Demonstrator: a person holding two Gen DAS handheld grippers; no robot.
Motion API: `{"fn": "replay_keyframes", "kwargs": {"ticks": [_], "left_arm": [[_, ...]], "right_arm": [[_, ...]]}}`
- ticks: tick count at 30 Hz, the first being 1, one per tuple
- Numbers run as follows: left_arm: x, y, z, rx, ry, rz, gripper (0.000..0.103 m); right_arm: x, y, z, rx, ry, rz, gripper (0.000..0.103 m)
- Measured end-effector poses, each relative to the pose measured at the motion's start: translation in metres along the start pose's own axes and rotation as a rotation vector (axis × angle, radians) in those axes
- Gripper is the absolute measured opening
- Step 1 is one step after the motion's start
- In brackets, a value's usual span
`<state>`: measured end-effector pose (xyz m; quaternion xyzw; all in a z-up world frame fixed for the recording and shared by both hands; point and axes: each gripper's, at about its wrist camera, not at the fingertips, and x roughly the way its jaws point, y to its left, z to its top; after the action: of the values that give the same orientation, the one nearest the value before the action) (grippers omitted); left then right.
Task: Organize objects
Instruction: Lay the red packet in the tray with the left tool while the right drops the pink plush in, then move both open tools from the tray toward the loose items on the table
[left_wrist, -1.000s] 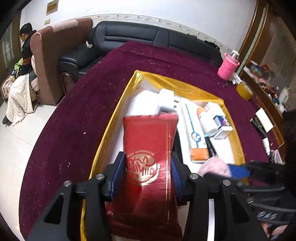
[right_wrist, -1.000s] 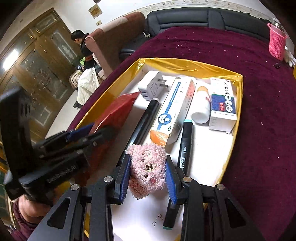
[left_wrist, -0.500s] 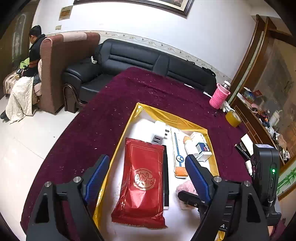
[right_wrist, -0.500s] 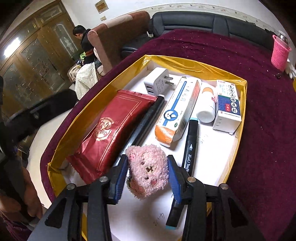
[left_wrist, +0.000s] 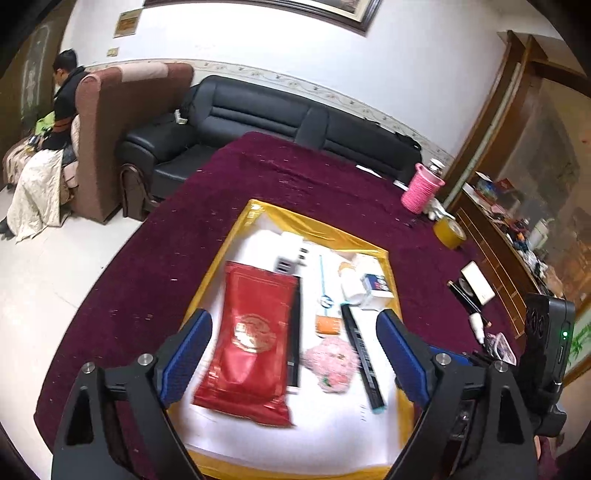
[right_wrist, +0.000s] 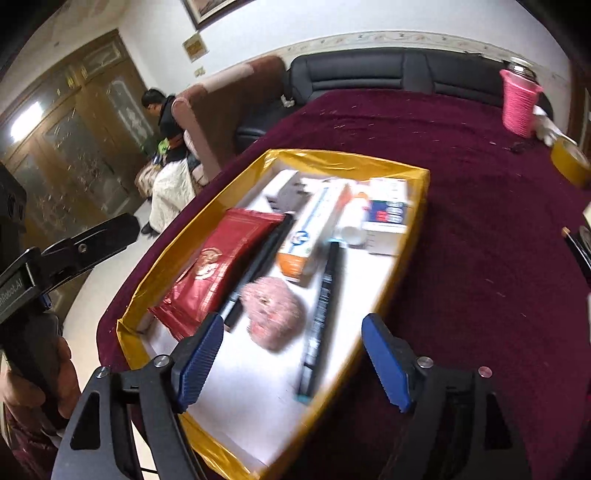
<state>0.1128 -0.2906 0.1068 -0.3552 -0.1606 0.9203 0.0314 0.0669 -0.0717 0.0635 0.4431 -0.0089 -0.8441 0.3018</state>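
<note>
Left tool (left_wrist: 293, 354) above the near end of the gold-rimmed tray (left_wrist: 218, 273), jaws opening, blue pads well apart and pressing on nothing; red packet (left_wrist: 255, 343) lying flat on the white tray floor below, between the pads in view but untouched. Right tool (right_wrist: 291, 362) likewise released, jaws opening, clear of the pink plush toy (right_wrist: 273, 314) that lies on the tray floor beyond the pads. Tray on the maroon-covered desk (right_wrist: 461, 221). Inside, from the left wall rightward: red packet, a long black bar (right_wrist: 258, 266) just beside it, the plush toy at the bar's near end, a black marker (right_wrist: 321, 310) on the toy's right. Farther back: white and orange toothpaste box (right_wrist: 314, 232), white bottle (right_wrist: 352, 221), blue and white medicine box (right_wrist: 388, 214), white charger plug (left_wrist: 291, 254) at the far end. Outside the tray on the desk: pink knitted cup holder (right_wrist: 519, 103), roll of yellow tape (right_wrist: 570, 162). Black sofa (left_wrist: 288, 122) and brown armchair (left_wrist: 122, 110) beyond the desk, with a seated person (left_wrist: 62, 99) by the armchair. Hand (right_wrist: 48, 373) on the left tool's handle visible at the edge of the right wrist view.
</note>
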Motion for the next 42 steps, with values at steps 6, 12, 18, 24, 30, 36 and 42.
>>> {"fn": "replay_keyframes", "kwargs": {"ticks": [6,12,18,24,30,36,42], "left_arm": [[0.01,-0.05,-0.011,0.089,0.056,-0.056,0.09],[0.029,-0.114,-0.027,0.197,0.138,-0.144,0.09],[0.059,-0.18,-0.055,0.302,0.259,-0.215,0.09],[0.071,-0.22,-0.086,0.413,0.325,-0.245,0.09],[0.082,-0.22,-0.099,0.399,0.368,-0.239,0.09],[0.085,-0.206,-0.103,0.342,0.391,-0.24,0.09],[0.074,-0.191,-0.097,0.32,0.36,-0.239,0.09]], "right_arm": [[-0.037,-0.062,-0.026,0.125,-0.048,-0.064,0.088],[-0.076,-0.136,-0.055,0.298,-0.095,-0.122,0.088],[-0.119,-0.196,-0.085,0.432,-0.16,-0.196,0.088],[-0.158,-0.242,-0.106,0.553,-0.233,-0.254,0.088],[-0.186,-0.271,-0.112,0.642,-0.308,-0.264,0.089],[-0.159,-0.27,-0.068,0.616,-0.285,-0.02,0.09],[-0.095,-0.278,-0.015,0.583,-0.153,0.008,0.09]]}}
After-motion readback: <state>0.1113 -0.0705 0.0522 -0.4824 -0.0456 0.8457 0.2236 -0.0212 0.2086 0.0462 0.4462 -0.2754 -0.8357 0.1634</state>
